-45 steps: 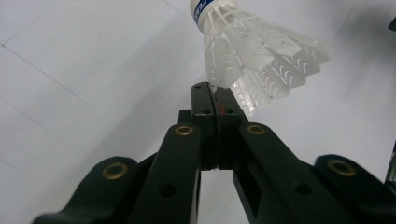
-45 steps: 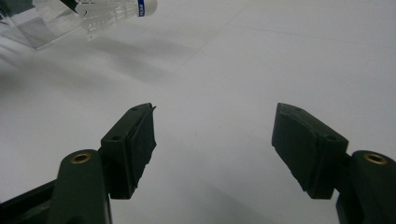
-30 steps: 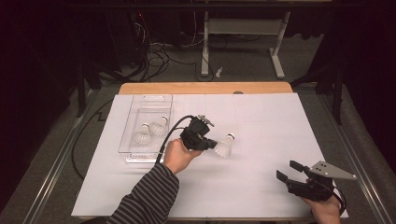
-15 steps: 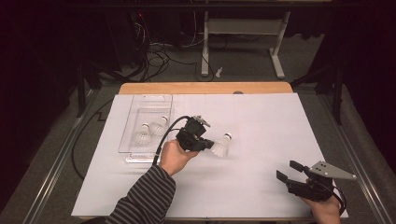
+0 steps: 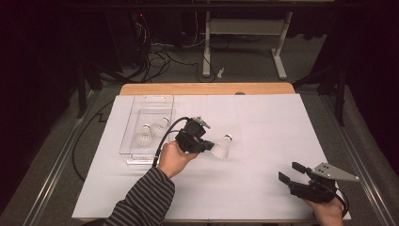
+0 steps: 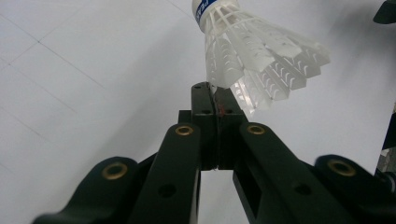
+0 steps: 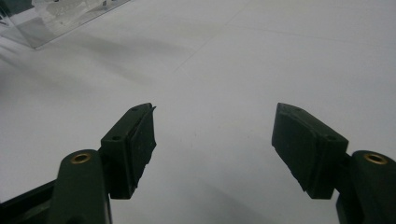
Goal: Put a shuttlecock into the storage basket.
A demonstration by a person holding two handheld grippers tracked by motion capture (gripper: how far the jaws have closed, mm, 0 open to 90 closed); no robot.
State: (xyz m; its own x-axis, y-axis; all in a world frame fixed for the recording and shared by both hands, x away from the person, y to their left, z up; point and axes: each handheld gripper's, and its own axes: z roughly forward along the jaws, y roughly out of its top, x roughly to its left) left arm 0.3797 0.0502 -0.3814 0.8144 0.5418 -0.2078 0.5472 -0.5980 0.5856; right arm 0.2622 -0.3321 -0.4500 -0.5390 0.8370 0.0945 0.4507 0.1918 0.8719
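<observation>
Shuttlecock (image 5: 220,148) hangs pinched by a feather edge in the left gripper (image 5: 203,147), jaws clamped tight on it, cork pointing away from the clear tray (image 5: 149,101) lying to its left, while the right gripper (image 5: 291,173) waits wide open, well apart.

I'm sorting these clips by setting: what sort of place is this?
Probably a lab or workshop test bench: a table covered in white paper, loose cables on the floor, and a bare desk frame behind in a dark room.
</observation>
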